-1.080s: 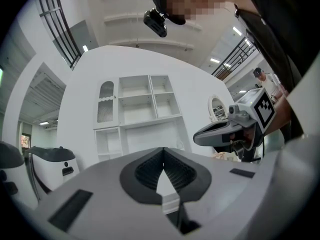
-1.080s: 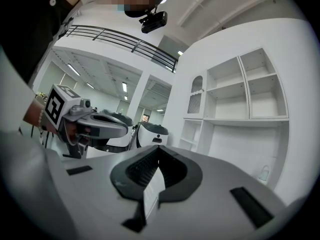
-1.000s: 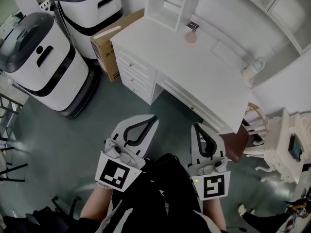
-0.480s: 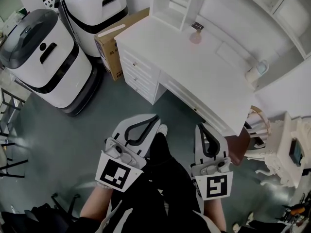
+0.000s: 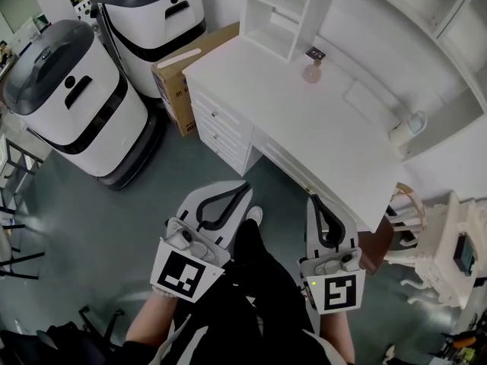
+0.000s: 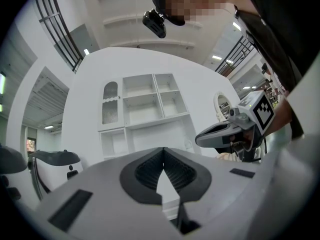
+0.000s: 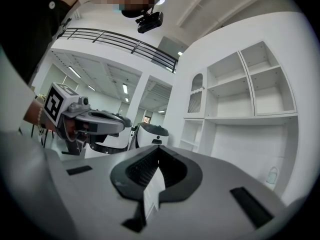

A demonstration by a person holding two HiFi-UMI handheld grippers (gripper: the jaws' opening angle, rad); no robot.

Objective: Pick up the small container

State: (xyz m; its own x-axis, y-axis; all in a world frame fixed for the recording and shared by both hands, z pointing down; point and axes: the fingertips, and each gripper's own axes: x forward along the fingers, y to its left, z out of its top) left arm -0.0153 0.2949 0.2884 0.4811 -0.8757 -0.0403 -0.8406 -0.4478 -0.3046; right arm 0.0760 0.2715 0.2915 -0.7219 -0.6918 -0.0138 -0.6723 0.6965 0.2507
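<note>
**Both tongs shut and empty, well short of the small container**

At bottom centre of the head view, left gripper and right gripper, side by side above grey floor, pointing up-frame. Closed tip to tip in each gripper view, with nothing held between the pads.

Just beyond, toward the upper right, a white desk. At its right end, by the back wall, the small container: pale, well apart from both tongs, up and to the right of the right gripper's tips and nearer that one.

Farther up-frame on the desk, a pinkish round object. At upper left, a cardboard box and white machines.
</note>
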